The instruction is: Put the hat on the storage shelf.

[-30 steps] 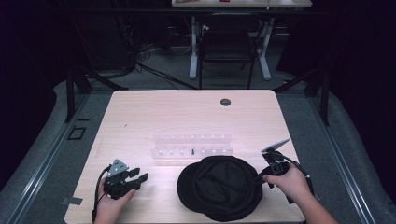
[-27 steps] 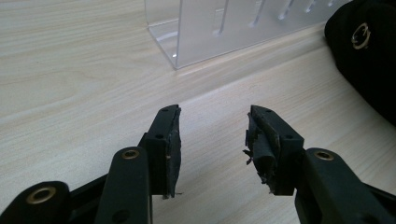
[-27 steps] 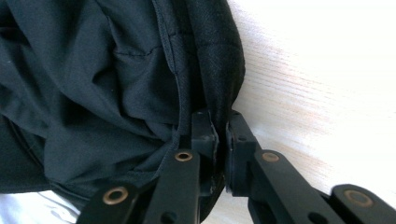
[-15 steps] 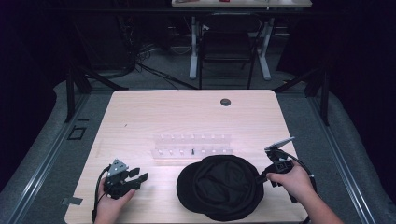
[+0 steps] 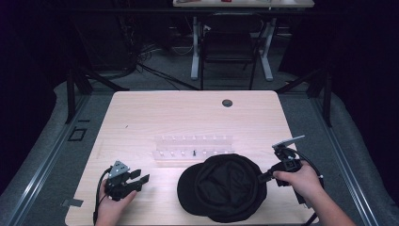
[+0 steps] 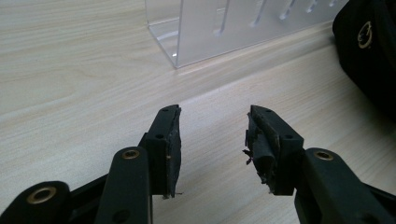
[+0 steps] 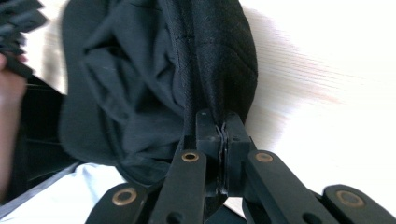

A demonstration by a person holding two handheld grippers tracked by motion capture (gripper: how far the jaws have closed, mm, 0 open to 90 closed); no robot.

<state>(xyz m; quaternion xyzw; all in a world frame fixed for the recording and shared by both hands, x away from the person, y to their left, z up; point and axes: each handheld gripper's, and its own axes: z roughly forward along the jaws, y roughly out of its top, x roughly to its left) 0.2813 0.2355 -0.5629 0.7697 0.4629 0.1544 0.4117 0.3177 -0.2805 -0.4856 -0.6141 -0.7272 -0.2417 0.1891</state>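
Observation:
A black cap (image 5: 223, 187) lies upside down on the wooden table (image 5: 188, 117) near its front edge, its hollow facing up. My right gripper (image 5: 263, 176) is shut on the cap's right rim; in the right gripper view the jaws pinch the black fabric (image 7: 219, 84) tightly at my right gripper (image 7: 223, 128). My left gripper (image 5: 139, 178) rests low over the table at the front left, open, with nothing between its fingers. In the left gripper view my left gripper (image 6: 212, 123) points across bare wood, with the cap (image 6: 369, 42) at the right edge.
A clear acrylic rack (image 5: 194, 147) with small pegs stands just behind the cap; the same rack (image 6: 224, 23) is ahead of the left jaws. A round cable grommet (image 5: 227, 102) sits near the table's far edge. A chair (image 5: 228, 44) stands beyond the table.
The right gripper has tugged the cap's rim slightly left and toward the table's front. The left gripper has stayed put.

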